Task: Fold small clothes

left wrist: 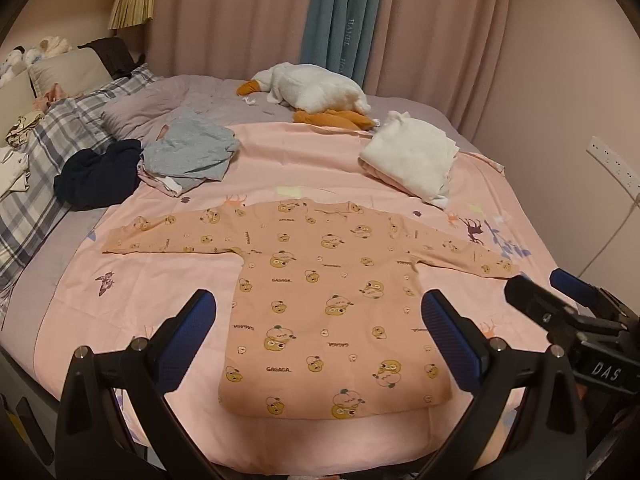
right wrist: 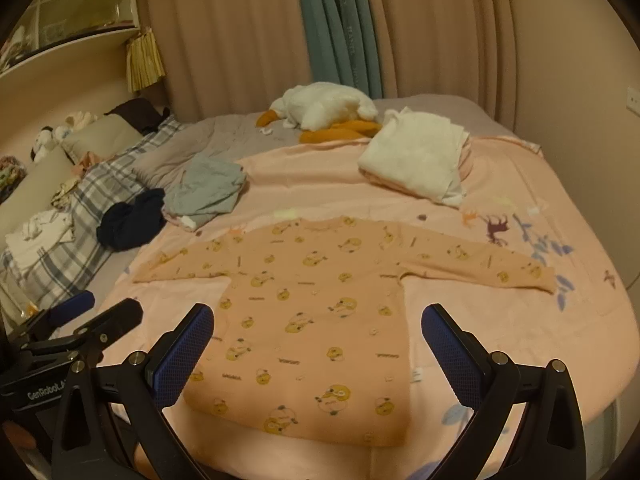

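Peach cotton printed with yellow ducks made up the small long-sleeved top [left wrist: 320, 292], which was spread flat on a pink sheet [left wrist: 304, 168] with both sleeves stretched out sideways. The left gripper [left wrist: 320, 340] and right gripper [right wrist: 318, 354] were held above its hem, jaws spread wide, nothing gripped. A grey garment [left wrist: 192, 152] and folded white cloth [left wrist: 412, 160] were laid further back.

Both wrist cams at bed's foot, tilted down, near, sharing the shirt [left wrist: 320, 300].
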`<state>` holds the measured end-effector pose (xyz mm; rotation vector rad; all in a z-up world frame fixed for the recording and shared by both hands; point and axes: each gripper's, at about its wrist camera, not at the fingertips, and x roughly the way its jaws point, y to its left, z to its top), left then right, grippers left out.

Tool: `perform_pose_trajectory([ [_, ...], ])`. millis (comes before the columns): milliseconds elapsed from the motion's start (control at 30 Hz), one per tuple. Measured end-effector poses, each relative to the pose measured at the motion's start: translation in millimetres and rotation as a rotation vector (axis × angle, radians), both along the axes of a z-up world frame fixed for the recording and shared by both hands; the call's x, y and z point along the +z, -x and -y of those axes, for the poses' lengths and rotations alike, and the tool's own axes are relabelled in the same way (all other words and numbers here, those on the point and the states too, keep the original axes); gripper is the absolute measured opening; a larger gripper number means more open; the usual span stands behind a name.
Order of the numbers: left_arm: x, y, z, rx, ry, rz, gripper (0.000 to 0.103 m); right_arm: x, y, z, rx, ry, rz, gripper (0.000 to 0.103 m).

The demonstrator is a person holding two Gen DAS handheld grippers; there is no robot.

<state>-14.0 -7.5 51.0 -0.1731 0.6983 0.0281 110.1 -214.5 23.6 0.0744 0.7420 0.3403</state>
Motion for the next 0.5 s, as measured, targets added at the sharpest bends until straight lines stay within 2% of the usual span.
perform_pose_trajectory([
  [67,3.3,1.2,5.7,0.016,-0.032,0.007,0.103,2.5,-0.2,0.5,0.0,0.011,-0.006,0.103],
  [200,11.6,3.9,8.8,0.119,-0.093,0.063,0.103,1.7,-4.8,4.2,-0.015,-0.02,-0.052,0.103],
  [267,12.8,3.3,6.7,0.123,-0.086,0.08,0.103,-1.2,-8.5,5.3,-0.026,-0.057,-0.08,0.103],
  [400,12.3,-0.8,-1.6,0.11,-0.014,0.08,0.103,-11.9,-16.2,1.5,0.011,-0.118,-0.14,0.103],
  [500,11.0,3.7,-0.7,0.122,-0.011,0.098,0.103,-13.9,-14.7,0.1,0.003,-0.126,-0.149,0.103],
])
